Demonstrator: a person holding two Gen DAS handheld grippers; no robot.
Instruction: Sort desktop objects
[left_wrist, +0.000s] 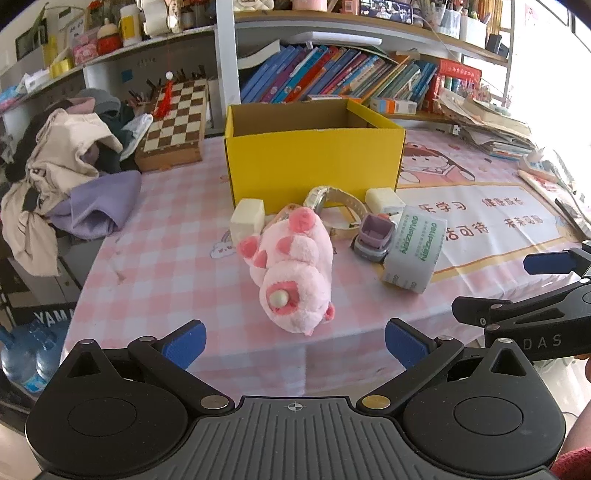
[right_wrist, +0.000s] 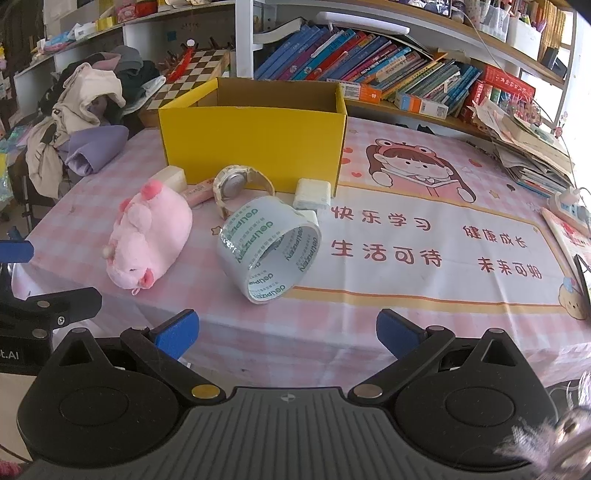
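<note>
A pink plush toy (left_wrist: 291, 269) (right_wrist: 147, 236) lies on the pink checked tablecloth (left_wrist: 159, 236) just beyond my left gripper (left_wrist: 294, 345), which is open and empty. A tape roll (right_wrist: 269, 247) (left_wrist: 413, 247) lies on its side ahead of my right gripper (right_wrist: 288, 332), also open and empty. Behind them stands an open yellow cardboard box (left_wrist: 314, 155) (right_wrist: 255, 136). In front of the box lie a cream wristwatch (right_wrist: 236, 186) (left_wrist: 332, 201), two white blocks (left_wrist: 248, 219) (right_wrist: 312, 194), a small purple toy truck (left_wrist: 375, 236) and a pink eraser-like bar (right_wrist: 197, 194).
A clothes pile (left_wrist: 62, 173) sits at the table's left, a chessboard (left_wrist: 177, 122) behind it. Bookshelves (left_wrist: 332, 74) line the back. Stacked papers and a power strip (right_wrist: 569, 206) occupy the right side. Water bottles (left_wrist: 26, 354) stand on the floor at left.
</note>
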